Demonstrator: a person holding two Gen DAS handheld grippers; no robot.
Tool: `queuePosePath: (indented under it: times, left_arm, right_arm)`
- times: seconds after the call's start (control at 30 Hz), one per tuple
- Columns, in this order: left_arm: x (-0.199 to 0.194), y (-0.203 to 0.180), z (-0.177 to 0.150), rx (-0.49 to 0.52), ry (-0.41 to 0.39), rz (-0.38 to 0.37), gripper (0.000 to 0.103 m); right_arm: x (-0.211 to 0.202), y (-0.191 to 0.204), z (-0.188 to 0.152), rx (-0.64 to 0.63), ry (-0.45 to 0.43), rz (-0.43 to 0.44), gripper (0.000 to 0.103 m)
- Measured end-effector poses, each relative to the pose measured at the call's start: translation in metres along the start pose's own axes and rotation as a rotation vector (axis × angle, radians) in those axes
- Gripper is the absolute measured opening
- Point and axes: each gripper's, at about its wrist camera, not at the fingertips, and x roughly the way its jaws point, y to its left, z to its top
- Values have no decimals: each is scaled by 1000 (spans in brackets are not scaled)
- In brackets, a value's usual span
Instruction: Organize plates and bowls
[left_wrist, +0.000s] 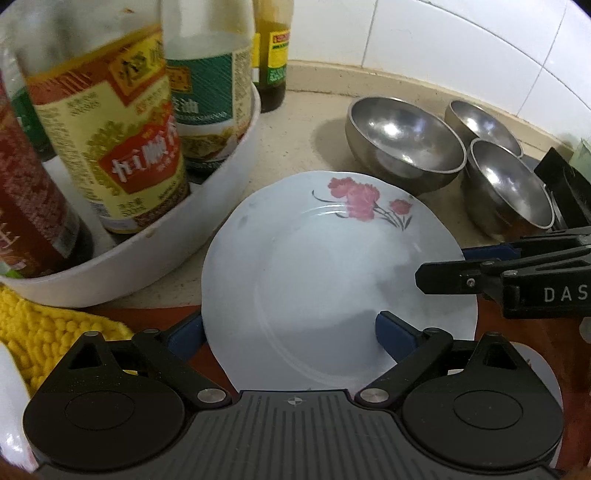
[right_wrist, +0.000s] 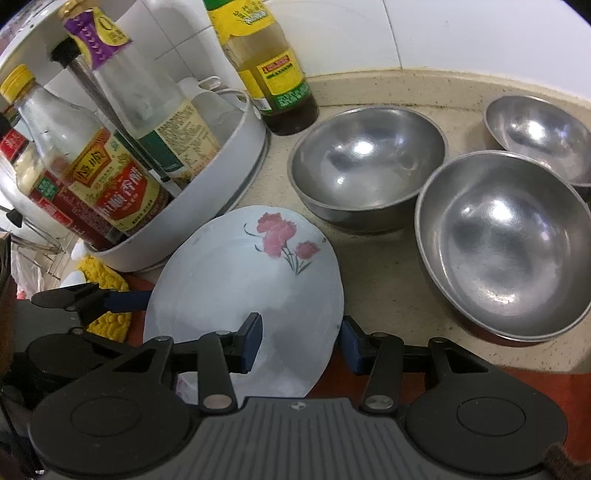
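**Flowered plate bracketed by both grippers at the counter edge**

The flowered plate (left_wrist: 332, 273) is seen directly ahead of the left gripper (left_wrist: 290, 332), its near rim overhanging the counter (right_wrist: 388, 288) edge above a red-brown surface. The left gripper's jaws are spread wide, one pad at the plate's left rim and the other over its right inner face; no squeeze is shown, and contact cannot be confirmed. The right gripper (right_wrist: 301, 343) is also held open, straddling the plate's right rim: one pad lies over the plate's face, the other just outside the rim. Nothing is firmly held by either gripper, as far as can be judged.

Beyond the plate, ahead and to the right of both grippers, three steel bowls are set on the counter: a large bowl (right_wrist: 369, 170), a second bowl (right_wrist: 506, 243) close beside it, and a small bowl (right_wrist: 539, 136) nearer the wall. To the left, a white tub (right_wrist: 207, 206) of sauce bottles (left_wrist: 110, 147) stands just beside the plate, and a yellow mat (left_wrist: 40, 332) lies left of the left gripper.

The risk is judged to lie in the overhang: an uneven close or a push on the rim could tip the glossy plate off the edge. A lift swung leftward could knock the tub.
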Motion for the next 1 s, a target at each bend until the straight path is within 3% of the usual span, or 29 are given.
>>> queuePosePath:
  times: [0.57,1.0]
  left_arm:
    - [-32,-8,-18,-4,-49,17,98]
    - [-37,-36,-42,61,-7,-29,98]
  right_arm:
    - [-30,18,-4,-10,-37,31,43]
    - [-61,12,-34,19,-56,4,43]
